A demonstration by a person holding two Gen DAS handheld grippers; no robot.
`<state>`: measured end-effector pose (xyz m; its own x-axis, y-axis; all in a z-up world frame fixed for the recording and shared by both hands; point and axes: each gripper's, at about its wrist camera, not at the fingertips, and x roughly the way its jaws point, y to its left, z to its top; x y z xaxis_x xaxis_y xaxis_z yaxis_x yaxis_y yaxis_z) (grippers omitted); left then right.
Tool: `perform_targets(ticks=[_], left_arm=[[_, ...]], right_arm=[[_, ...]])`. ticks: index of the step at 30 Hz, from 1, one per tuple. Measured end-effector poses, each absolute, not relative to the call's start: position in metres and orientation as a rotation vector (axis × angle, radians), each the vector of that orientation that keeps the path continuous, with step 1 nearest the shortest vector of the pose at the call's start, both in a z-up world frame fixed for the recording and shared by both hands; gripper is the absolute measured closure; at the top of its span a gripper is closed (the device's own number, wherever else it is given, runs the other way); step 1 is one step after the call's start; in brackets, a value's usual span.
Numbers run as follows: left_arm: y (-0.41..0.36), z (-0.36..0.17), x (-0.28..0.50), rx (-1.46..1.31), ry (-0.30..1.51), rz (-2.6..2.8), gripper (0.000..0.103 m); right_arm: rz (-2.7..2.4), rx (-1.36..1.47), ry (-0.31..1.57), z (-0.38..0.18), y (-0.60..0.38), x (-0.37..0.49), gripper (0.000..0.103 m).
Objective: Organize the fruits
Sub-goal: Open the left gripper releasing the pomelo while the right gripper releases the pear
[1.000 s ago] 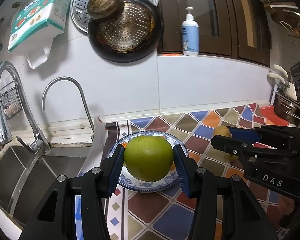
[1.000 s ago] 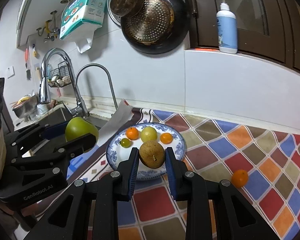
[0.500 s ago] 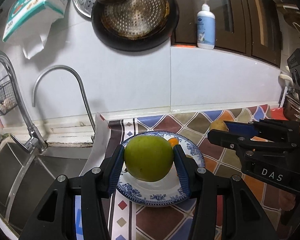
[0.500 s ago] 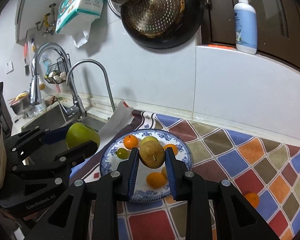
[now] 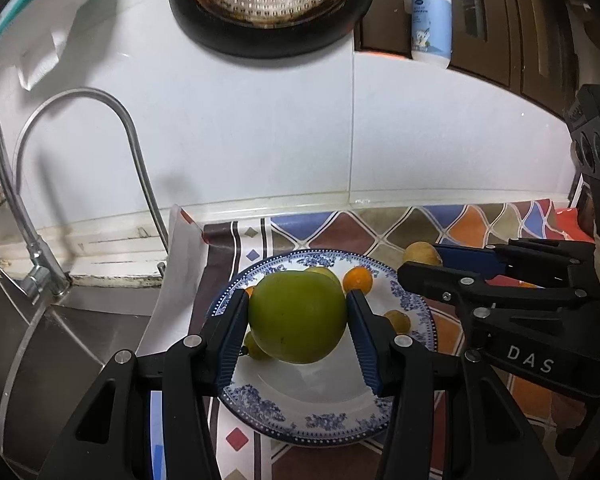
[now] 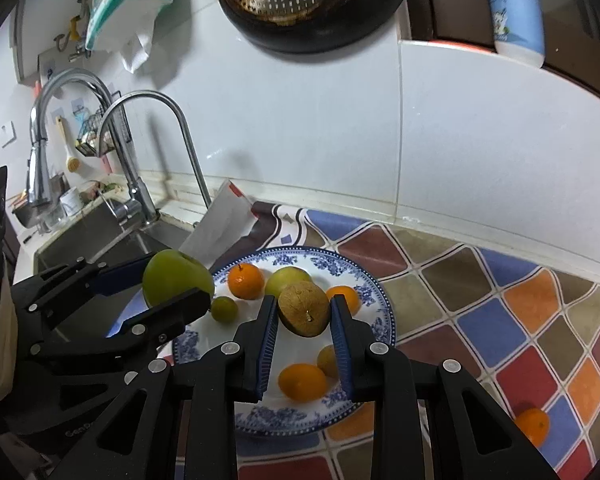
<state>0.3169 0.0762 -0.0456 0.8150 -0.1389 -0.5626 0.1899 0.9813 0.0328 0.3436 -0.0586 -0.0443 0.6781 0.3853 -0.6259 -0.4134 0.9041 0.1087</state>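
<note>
My left gripper is shut on a large green apple and holds it above the blue-patterned plate. My right gripper is shut on a brown pear over the same plate. The left gripper with the green apple also shows in the right wrist view at the plate's left rim. The plate holds several small fruits: oranges, a yellow-green fruit, a small green one. A loose orange lies on the tiled cloth at right.
A steel sink with taps lies left of the plate. A white paper flap stands between the sink and the plate. Pans and a soap bottle hang or stand above on the wall.
Both grippers have moved forward over the plate with their fruits still held. The plate looks larger and nearer in both views.
</note>
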Motion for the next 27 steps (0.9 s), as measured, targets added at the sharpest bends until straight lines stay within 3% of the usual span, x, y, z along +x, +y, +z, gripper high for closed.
perform_targets(ticks=[23, 27], left_arm=[[0.077, -0.086, 0.356, 0.095, 0.707, -0.189, 0.053], [0.08, -0.079, 0.352, 0.093, 0.673, -0.169, 0.047]], right_arm=[[0.438, -0.035, 0.803, -0.089, -0.053, 0.382, 0.075], [0.428, -0.025, 0.815, -0.089, -0.054, 0.383, 0.065]])
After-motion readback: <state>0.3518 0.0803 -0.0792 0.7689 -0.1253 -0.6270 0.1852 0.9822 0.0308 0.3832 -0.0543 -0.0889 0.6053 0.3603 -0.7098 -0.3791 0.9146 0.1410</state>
